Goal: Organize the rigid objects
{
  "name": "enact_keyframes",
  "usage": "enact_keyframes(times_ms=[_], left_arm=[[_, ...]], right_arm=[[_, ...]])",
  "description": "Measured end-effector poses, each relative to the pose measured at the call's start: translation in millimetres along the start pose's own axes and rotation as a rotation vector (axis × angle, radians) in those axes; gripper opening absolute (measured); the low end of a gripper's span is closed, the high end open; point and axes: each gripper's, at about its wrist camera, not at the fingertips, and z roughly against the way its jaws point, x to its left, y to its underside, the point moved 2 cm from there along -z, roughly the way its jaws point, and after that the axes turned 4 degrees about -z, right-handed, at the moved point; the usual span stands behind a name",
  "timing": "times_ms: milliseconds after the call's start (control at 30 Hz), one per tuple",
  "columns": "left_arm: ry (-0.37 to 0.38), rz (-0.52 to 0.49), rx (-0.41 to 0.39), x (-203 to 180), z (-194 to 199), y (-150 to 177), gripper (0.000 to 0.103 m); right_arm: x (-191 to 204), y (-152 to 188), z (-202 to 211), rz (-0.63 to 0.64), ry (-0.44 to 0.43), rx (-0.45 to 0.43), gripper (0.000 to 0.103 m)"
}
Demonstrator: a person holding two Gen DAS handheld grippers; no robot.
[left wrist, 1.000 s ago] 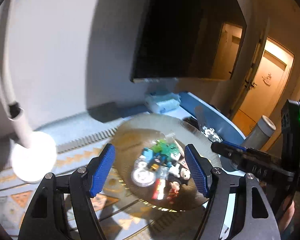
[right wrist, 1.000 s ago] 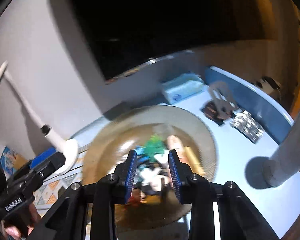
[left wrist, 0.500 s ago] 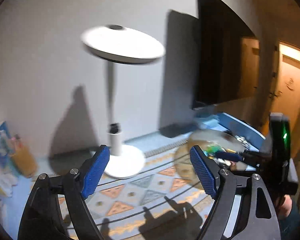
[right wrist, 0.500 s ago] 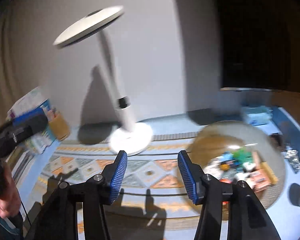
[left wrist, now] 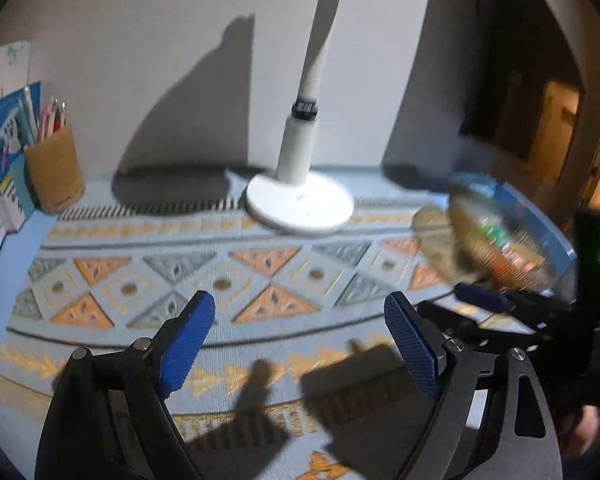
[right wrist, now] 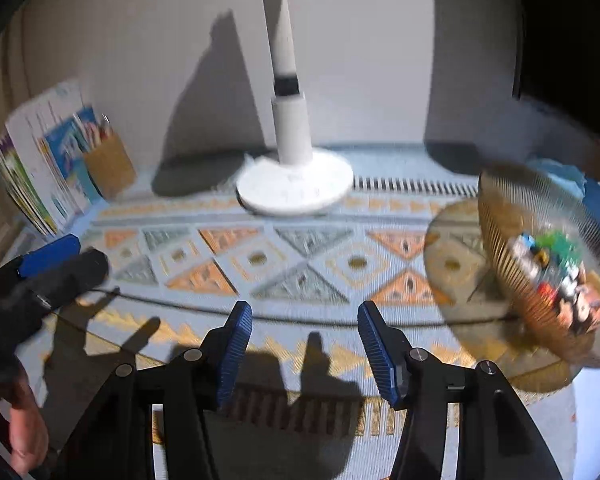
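Note:
A ribbed glass bowl (left wrist: 460, 216) (right wrist: 496, 216) holding several small colourful toys (left wrist: 508, 248) (right wrist: 552, 272) stands at the right end of the patterned mat (left wrist: 260, 264) (right wrist: 300, 264), blurred in both views. My left gripper (left wrist: 298, 304) hovers over the middle of the mat, left of the bowl, its jaws opening with nothing between them. Beside it, my right gripper (right wrist: 305, 310) is also over the mat with its jaws opening and empty. Each wrist view catches the other gripper's blue fingers (left wrist: 484, 298) (right wrist: 48, 256) at its edge.
A white desk lamp's round base (left wrist: 300, 204) (right wrist: 296, 188) stands at the back of the mat against the wall. At the far left are a brown pen cup (left wrist: 54, 172) (right wrist: 108, 168) and upright books (left wrist: 0, 168) (right wrist: 32, 168). A person's hand (right wrist: 24, 432) holds the left gripper.
Both grippers have swung left and down, away from the bowl of toys to the middle of the mat. Both pairs of jaws have widened, the right one most.

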Motion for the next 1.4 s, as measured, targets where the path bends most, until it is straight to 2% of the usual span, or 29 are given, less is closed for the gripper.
enact_keyframes(times_ms=[233,333,500,633,700,767,933,1167,1267,1400], left_arm=[[-0.005,0.018,0.071,-3,-22,19,0.086],[-0.038,0.017,0.079,-3,-25,24,0.086],[-0.051,0.058,0.095,5,-34,30,0.086],[-0.067,0.077,0.097,9,-35,32,0.087],[-0.090,0.078,0.108,9,-36,34,0.087],[-0.082,0.078,0.110,9,-36,35,0.087],[-0.133,0.098,0.154,14,-42,37,0.090],[-0.141,0.147,0.207,25,-44,42,0.091],[-0.137,0.146,0.209,24,-42,44,0.091],[-0.161,0.109,0.236,19,-46,46,0.101]], right_arm=[[-14,13,-26,-0.033,0.036,0.046,0.053],[-17,16,-30,-0.031,0.048,0.060,0.053],[-17,17,-40,-0.034,0.046,0.080,0.055],[-19,20,-42,-0.036,0.045,0.091,0.065],[-20,21,-41,-0.040,0.044,0.086,0.079],[-21,21,-41,-0.046,0.050,0.084,0.085],[-19,22,-44,-0.041,0.079,0.106,0.085],[-19,25,-47,-0.040,0.090,0.139,0.086],[-20,25,-48,-0.042,0.087,0.144,0.091],[-17,26,-52,-0.027,0.095,0.163,0.099]])
